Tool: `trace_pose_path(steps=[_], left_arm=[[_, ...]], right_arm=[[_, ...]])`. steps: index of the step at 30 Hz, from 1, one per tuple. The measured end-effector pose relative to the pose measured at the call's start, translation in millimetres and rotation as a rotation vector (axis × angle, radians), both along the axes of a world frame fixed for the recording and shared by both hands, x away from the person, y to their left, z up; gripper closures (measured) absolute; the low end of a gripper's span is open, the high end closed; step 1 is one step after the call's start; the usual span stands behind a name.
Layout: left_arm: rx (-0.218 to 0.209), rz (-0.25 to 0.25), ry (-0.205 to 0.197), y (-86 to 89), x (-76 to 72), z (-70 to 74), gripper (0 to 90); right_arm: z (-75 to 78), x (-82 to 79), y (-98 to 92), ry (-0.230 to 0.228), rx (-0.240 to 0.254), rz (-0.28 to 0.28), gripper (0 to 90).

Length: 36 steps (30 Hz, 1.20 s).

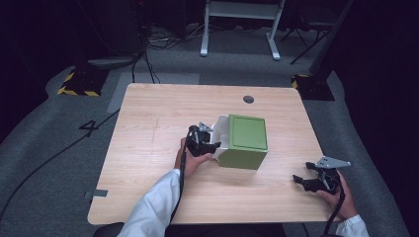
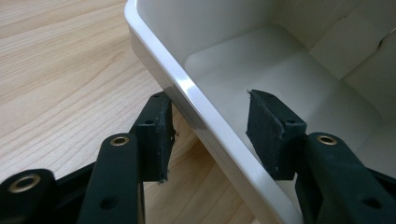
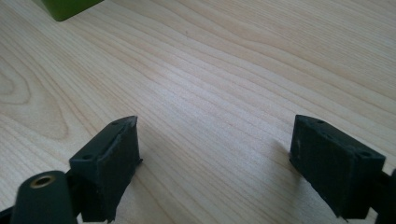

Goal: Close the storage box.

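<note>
Two grippers on station, one box on the wooden table point(image 1: 158, 113). Near table centre: green sleeve point(image 1: 247, 140) with white plastic drawer point(image 1: 222, 131) protruding from its left end, toward the left gripper point(image 1: 215, 146). Left gripper: jaws set narrow, astride the drawer's end wall point(image 2: 196, 100), outer pad point(image 2: 159, 135) against or just beside the outside face, inner pad point(image 2: 268, 133) inside the drawer with a slim gap to the wall; not clamped as seen. Right gripper point(image 1: 300, 180): well apart from the box, near the table's right front edge, jaws spread wide over bare wood, nothing between them. Handling estimate: treat drawer as light, rigid, thin-walled and glossy, hence probably slippery under the pads; treat sleeve as light enough to slide along with the drawer if left unsupported. Take hold on the end wall, below the rounded rim and mid-width, pads square to both faces, pressure moderate to avoid flexing the plastic. Pull level and in line with the sleeve to prevent binding. Brace the sleeve's far side with the right gripper if the whole box starts to travel. Avoid gripping at a corner, where the pads are likely to slip off.
</note>
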<state>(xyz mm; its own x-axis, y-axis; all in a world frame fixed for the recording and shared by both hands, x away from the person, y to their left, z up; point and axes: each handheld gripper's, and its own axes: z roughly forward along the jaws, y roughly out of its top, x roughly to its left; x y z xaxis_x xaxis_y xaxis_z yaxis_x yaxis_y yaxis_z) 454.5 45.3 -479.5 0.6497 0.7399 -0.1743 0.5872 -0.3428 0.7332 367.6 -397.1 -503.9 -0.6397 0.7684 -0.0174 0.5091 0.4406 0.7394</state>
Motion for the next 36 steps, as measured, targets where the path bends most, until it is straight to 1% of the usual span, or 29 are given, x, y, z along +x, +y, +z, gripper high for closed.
trace_pose_path(steps=[2,3,4,9,10,14,15,16,19,20,21,22,24,25,26,30,33,36], left_arm=[[0.004,-0.008,-0.001,-6.4,-0.3,0.0,49.6],[0.004,-0.008,-0.001,-6.4,-0.3,0.0,48.9],[0.005,-0.005,-0.004,-11.7,-0.9,0.0,48.5],[0.009,-0.016,-0.007,-20.3,-2.0,-0.1,46.0],[0.015,-0.022,-0.008,-23.1,-2.8,-0.2,44.4],[0.027,-0.03,-0.011,-24.9,-3.5,0.1,41.6],[0.037,-0.03,-0.012,-25.3,-3.4,0.1,40.0],[0.037,-0.028,-0.01,-25.7,-3.6,-0.1,37.6],[0.033,-0.031,-0.009,-25.7,-3.5,-0.4,36.5],[0.043,-0.033,-0.017,-25.1,-3.1,0.1,35.4],[0.044,-0.032,-0.019,-24.6,-3.1,0.6,34.4],[0.035,-0.033,-0.026,-21.9,-3.2,2.6,32.9],[0.032,-0.034,-0.031,-19.8,-3.3,4.4,32.1],[0.028,-0.038,-0.03,-18.1,-3.3,6.0,30.1],[0.034,-0.043,-0.038,-15.0,-3.6,9.1,30.0],[0.049,-0.039,-0.049,-10.8,-4.8,13.6,28.3],[0.075,-0.04,-0.058,-7.2,-6.5,19.3,27.1],[0.081,-0.042,-0.07,-6.0,-7.4,21.6,26.8]], right_arm=[[0.0,0.0,0.0,0.0,0.0,0.0,15.7],[0.0,0.0,0.0,0.0,0.0,0.0,15.7],[0.0,0.0,0.0,-0.001,0.0,0.0,15.7],[0.0,0.0,0.0,-0.002,-0.001,0.001,15.7],[0.0,-0.1,0.1,-0.001,0.0,0.0,15.7],[0.0,-0.1,0.1,-0.001,0.0,0.0,15.7],[0.0,-0.1,0.0,-0.001,0.0,0.0,15.7],[0.0,-0.1,0.0,-0.001,0.0,0.0,15.7],[0.0,-0.1,0.1,-0.001,0.0,0.0,15.7],[0.0,-0.1,0.1,-0.001,0.0,0.0,15.7],[0.0,-0.1,0.1,-0.001,0.0,0.0,15.7],[0.0,-0.1,0.1,-0.002,-0.001,0.001,15.7],[0.0,-0.2,0.2,-0.002,0.0,0.001,15.7],[0.0,-0.1,0.1,-0.002,-0.001,0.001,15.7],[0.0,-0.1,0.1,-0.001,-0.001,0.0,15.7],[0.0,-0.2,0.2,-0.002,0.0,0.0,15.7],[0.0,0.0,0.1,-0.002,-0.001,0.001,15.7],[0.0,-0.1,0.1,-0.002,-0.001,0.001,15.7]])
